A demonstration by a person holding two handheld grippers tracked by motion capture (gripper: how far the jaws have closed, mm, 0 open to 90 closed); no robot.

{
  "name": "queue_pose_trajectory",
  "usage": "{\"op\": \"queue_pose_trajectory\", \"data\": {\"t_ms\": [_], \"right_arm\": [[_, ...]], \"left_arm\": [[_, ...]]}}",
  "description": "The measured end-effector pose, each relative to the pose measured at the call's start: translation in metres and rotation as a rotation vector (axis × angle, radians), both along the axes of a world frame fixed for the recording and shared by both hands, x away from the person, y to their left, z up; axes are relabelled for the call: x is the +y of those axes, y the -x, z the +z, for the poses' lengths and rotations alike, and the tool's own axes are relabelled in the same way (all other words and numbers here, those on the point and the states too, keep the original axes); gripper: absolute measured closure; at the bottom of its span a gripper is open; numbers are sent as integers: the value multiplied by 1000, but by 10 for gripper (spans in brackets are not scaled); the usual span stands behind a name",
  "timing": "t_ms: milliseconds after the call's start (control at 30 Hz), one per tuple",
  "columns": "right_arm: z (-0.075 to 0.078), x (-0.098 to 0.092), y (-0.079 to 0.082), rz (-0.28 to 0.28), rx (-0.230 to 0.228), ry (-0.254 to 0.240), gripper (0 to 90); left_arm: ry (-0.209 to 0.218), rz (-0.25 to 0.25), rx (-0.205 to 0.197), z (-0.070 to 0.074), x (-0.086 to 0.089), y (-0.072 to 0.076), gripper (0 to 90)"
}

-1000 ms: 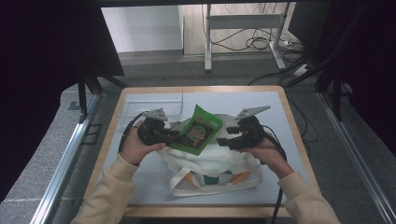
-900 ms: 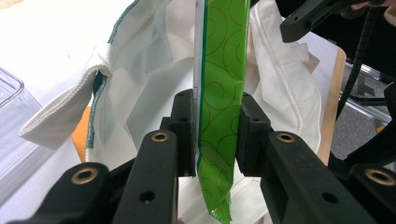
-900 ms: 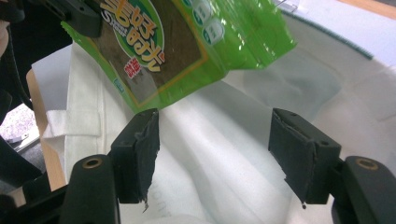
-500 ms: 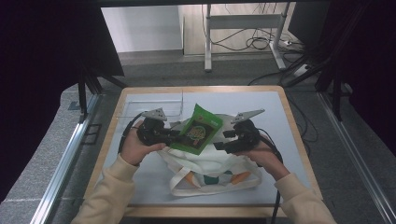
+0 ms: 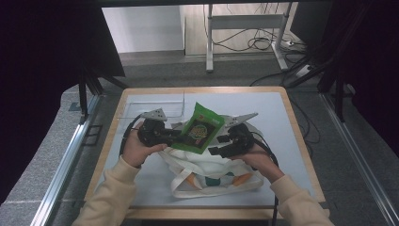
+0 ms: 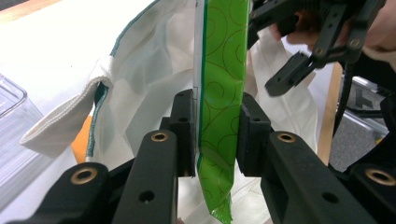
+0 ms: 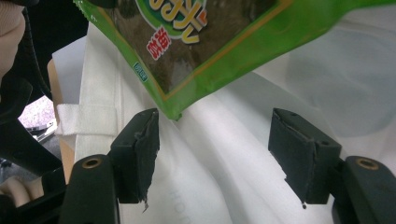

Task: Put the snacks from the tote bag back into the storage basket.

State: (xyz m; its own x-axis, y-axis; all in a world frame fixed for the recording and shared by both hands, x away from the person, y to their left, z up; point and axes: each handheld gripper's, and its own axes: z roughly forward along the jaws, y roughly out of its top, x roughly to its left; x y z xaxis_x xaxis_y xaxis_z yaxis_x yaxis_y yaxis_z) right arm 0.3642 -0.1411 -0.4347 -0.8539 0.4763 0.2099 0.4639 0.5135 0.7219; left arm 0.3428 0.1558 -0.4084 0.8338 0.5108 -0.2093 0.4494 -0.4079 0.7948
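a: we see the left gripper (image 6: 217,135) clamped on the green snack pouch (image 5: 200,128), held just above the white tote bag (image 5: 214,169).

b: and our right gripper (image 7: 212,154), jaws wide and empty, has dipped toward the bag, likely to part its mouth.

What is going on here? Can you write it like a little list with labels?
Place: a table with a pale top and wooden rim
Held thing: green snack packet, lifted above the bag
Left gripper: shut on the packet, pads pressing both sides
Right gripper: open, nothing between its pads, just under the packet's corner, over the bag's cloth
Bag: white cloth tote bag with handles, lying on the table under both grippers
Also there: clear plastic box beside the bag
Likely next: the packet probably goes into the bag
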Motion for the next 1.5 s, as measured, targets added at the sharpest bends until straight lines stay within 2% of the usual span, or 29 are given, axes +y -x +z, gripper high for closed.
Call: {"op": "queue_pose_trajectory", "data": {"t_ms": [133, 433, 600, 667, 767, 900, 1033, 1133, 1200, 1267, 1367, 1500], "right_arm": [[-2, 6, -1, 14, -9, -29, 341], [-12, 27, -5, 66, -24, -55, 375], [-11, 29, -5, 86, -51, -109, 468], [-10, 28, -5, 83, -69, -113, 495], [-10, 24, -7, 57, -73, -107, 583], [-8, 17, -11, 49, -63, -128, 638], [-8, 13, -11, 61, -55, -152, 635], [-8, 13, -11, 82, -34, -179, 553], [-9, 16, -11, 90, -41, -179, 491], [-10, 18, -11, 102, -34, -185, 474], [-10, 21, -11, 119, -34, -185, 521], [-10, 18, -13, 133, -18, -201, 600]], "left_arm": [[6, -1, -6, 0, -1, 0, 720], [25, -7, -25, 3, 0, 4, 719], [27, -9, -23, 1, 0, 3, 718], [26, -7, -22, 0, 1, 2, 716], [17, 2, -20, -3, 1, 1, 713], [20, -3, -13, -4, 1, 0, 714], [41, -13, -26, -3, 2, 1, 716], [65, -24, -29, -2, 1, 2, 718], [61, -28, -32, 0, 0, 3, 719], [61, -33, -36, 0, -1, 4, 719], [49, -36, -36, -1, 0, 4, 718], [50, -40, -14, -2, 3, 1, 713]]}}
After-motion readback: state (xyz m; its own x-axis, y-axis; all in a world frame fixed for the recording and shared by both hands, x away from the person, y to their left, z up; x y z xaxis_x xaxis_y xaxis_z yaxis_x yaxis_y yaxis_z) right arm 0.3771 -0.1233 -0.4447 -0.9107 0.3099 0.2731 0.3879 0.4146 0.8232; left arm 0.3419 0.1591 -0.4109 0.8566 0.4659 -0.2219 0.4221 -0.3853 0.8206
